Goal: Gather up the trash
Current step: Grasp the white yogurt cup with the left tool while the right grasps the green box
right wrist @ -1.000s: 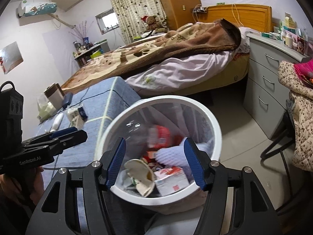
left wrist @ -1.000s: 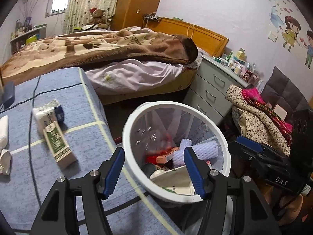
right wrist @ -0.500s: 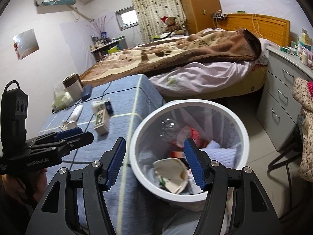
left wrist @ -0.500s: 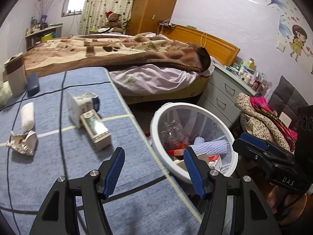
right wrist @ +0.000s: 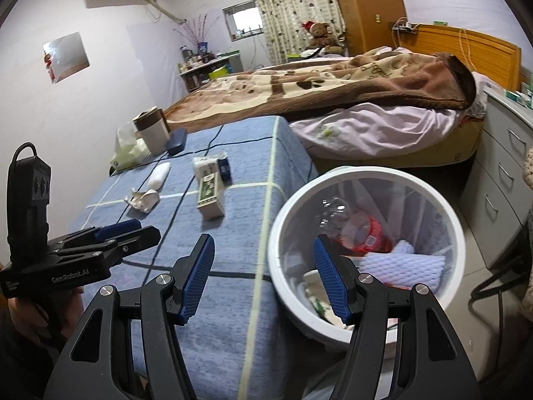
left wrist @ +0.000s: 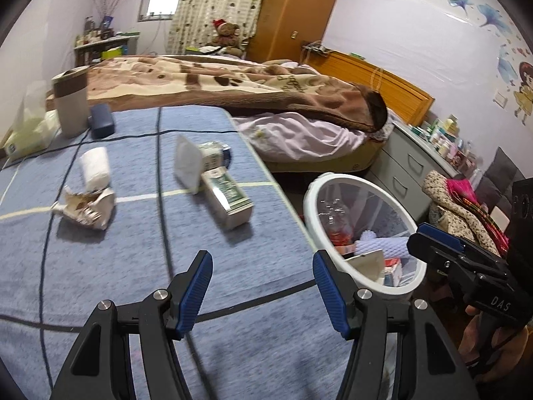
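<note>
Both tongs released, empty: left tongs [left wrist: 263,286], right tongs [right wrist: 263,275]. Next grab the green-and-white cardboard box [left wrist: 227,200] mid-frame across its narrow sides, then drop in the white round plastic bin [left wrist: 413,286] at right

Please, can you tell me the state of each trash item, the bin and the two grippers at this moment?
White round waste bin: upright, partly full.
Green-and-white carton: lying flat.
Crumpled paper scrap: on blue cloth.
Left gripper: open, empty.
Right gripper: open, empty.
</note>
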Demonstrator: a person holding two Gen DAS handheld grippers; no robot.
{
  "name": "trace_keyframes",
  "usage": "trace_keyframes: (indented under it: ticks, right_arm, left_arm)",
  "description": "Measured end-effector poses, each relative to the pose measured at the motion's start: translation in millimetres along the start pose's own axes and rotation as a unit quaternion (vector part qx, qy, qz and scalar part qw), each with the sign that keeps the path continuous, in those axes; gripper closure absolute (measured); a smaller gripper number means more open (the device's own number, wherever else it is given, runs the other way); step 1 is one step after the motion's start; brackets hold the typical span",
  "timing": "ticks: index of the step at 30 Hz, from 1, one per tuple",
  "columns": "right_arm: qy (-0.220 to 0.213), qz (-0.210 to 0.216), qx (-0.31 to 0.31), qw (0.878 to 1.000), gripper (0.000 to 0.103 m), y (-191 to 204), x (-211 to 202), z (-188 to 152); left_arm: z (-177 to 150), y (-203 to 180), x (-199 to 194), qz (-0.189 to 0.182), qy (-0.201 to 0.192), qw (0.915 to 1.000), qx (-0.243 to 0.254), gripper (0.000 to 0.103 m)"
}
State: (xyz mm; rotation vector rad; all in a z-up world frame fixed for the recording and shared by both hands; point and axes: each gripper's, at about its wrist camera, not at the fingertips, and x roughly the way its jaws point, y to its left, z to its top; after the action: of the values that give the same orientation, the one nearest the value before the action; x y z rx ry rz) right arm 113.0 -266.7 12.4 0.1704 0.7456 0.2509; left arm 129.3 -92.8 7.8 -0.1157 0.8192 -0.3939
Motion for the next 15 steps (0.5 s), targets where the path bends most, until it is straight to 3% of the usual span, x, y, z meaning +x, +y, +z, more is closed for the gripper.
trace_keyframes:
  ticks: [15]
  right_arm:
    - [0.02, 0.028, -0.036, 0.999, 0.04, 31, 21, 12]
  left_arm:
    - [-8, 70, -24, 0.065, -0.014, 0.9959, -0.062, 0.041]
